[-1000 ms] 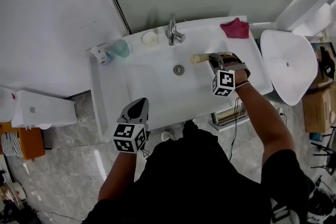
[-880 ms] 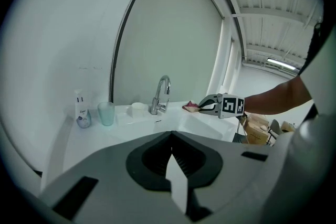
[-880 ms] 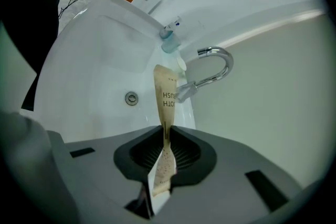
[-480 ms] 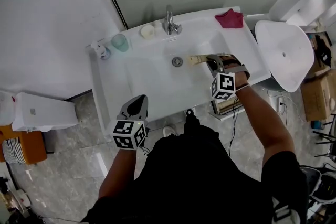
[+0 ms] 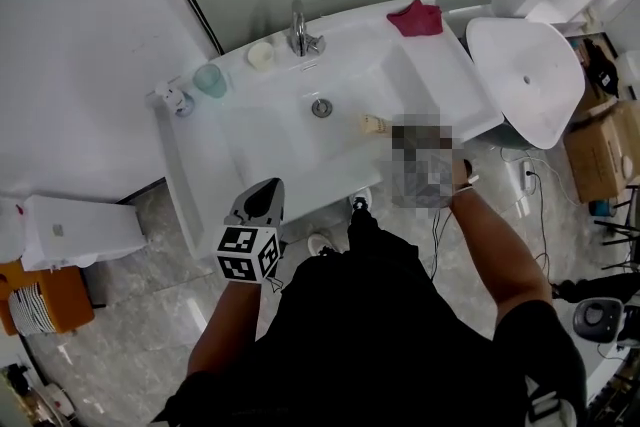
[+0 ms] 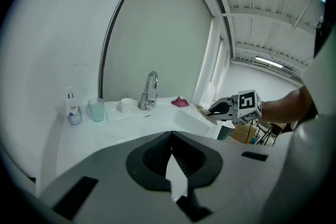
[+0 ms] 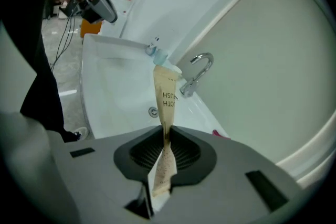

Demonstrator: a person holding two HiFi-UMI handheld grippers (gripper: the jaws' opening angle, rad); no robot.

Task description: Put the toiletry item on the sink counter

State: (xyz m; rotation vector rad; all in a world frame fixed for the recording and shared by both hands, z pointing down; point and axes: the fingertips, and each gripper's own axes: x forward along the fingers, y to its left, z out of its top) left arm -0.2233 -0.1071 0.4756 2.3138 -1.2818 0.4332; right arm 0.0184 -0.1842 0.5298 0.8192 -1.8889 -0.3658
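Tan paper wraps the toothbrush packet (image 7: 164, 94), which the right tool (image 7: 167, 139) has clenched edge-on between its jaws, the short tail end poking out behind the pads. Upside-down dark print on the sleeve reads "OTH" over "RUSH"; the rest is cut off by the fold. The packet is in the air over the right side of the white sink basin (image 5: 285, 140), not resting on anything. Its free end points ahead of the tool toward the drain (image 5: 321, 107) and the chrome faucet (image 5: 300, 35).

Further ahead along the back of the counter (image 5: 440, 65) stand a teal cup (image 5: 209, 80), a small white dish (image 5: 261, 55) and a little pump bottle (image 5: 172, 99), whose label is too small to read. A red cloth (image 5: 415, 17) lies off to the tool's right, at the back corner.

The right forearm reaches forward over the basin's front right edge, tool tipped downward. The left tool (image 6: 172, 157) hangs at the front rim with the elbow bent, jaws together at the tips, nothing between them, aimed at the basin.
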